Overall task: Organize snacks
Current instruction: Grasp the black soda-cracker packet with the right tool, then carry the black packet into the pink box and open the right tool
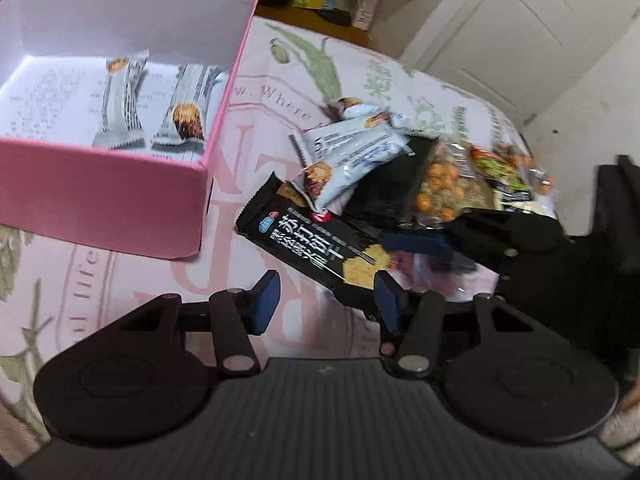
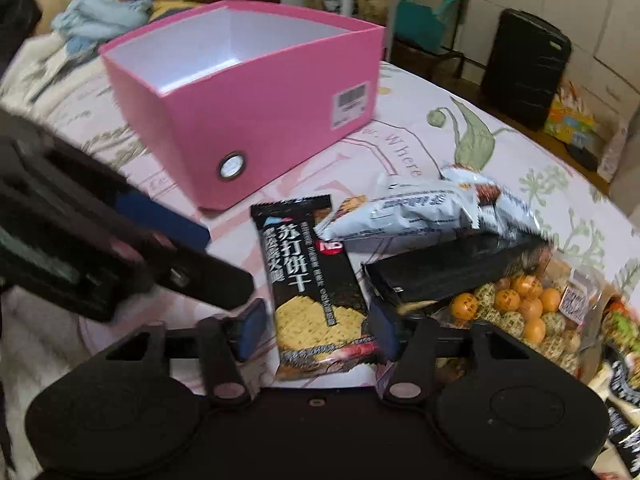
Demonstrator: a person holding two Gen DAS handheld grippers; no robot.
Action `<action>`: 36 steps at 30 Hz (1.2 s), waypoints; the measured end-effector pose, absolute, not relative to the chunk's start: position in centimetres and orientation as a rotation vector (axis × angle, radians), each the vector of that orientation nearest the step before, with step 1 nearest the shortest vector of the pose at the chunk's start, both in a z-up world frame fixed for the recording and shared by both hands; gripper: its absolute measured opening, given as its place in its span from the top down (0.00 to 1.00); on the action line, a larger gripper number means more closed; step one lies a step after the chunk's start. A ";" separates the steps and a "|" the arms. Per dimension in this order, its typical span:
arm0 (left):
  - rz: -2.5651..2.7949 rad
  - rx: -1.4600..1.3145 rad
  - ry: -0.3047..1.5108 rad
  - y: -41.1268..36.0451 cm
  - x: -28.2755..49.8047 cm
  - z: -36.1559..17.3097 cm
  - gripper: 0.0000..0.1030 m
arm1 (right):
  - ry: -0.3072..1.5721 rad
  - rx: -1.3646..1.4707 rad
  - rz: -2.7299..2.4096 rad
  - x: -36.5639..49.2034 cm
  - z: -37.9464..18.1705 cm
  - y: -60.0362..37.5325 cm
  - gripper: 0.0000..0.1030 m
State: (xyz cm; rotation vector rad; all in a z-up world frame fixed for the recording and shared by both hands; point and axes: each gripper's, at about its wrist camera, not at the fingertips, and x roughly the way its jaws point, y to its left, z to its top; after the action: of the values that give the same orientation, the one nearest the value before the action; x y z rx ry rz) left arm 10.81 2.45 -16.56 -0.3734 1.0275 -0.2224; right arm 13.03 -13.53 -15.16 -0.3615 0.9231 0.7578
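A pink box [image 1: 100,188] stands open at the upper left with two white snack bars [image 1: 120,108] lying inside. Right of it lies a pile: a black soda-cracker pack [image 1: 312,244], white bars [image 1: 352,152], a black packet [image 1: 384,196] and a clear bag of orange and speckled balls [image 1: 440,192]. My left gripper [image 1: 326,304] hangs open over the sheet, the cracker pack's end just past its right finger. My right gripper [image 2: 316,330] is open astride the cracker pack [image 2: 312,280], whose lower end lies between the pads without being squeezed. From this side the box [image 2: 260,120] shows only its walls.
Everything rests on a bed with a pink floral sheet [image 1: 132,276]. A blue plush toy [image 2: 100,12] lies behind the box. More snack packs [image 2: 624,380] crowd the right edge. A black suitcase [image 2: 524,68] and a white door [image 1: 500,28] stand beyond the bed.
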 end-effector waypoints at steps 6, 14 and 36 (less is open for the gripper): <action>-0.169 -0.425 1.024 1.7 12.4 -18.9 0.51 | 0.934 -0.333 0.734 13.7 -16.3 -13.5 0.29; -0.202 -0.429 1.056 1.4 11.6 -19.7 0.52 | 0.995 -0.268 0.804 11.7 -15.8 -12.7 0.42; -0.279 -0.481 1.166 1.8 9.9 -17.9 0.66 | 1.050 -0.232 0.643 8.5 -13.7 -12.0 0.48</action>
State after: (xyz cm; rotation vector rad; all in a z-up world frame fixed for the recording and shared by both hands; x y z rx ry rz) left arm 9.92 1.84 -17.93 -0.4813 1.1661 -0.2791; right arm 8.53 -11.95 -13.66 -0.2315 1.0497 0.6435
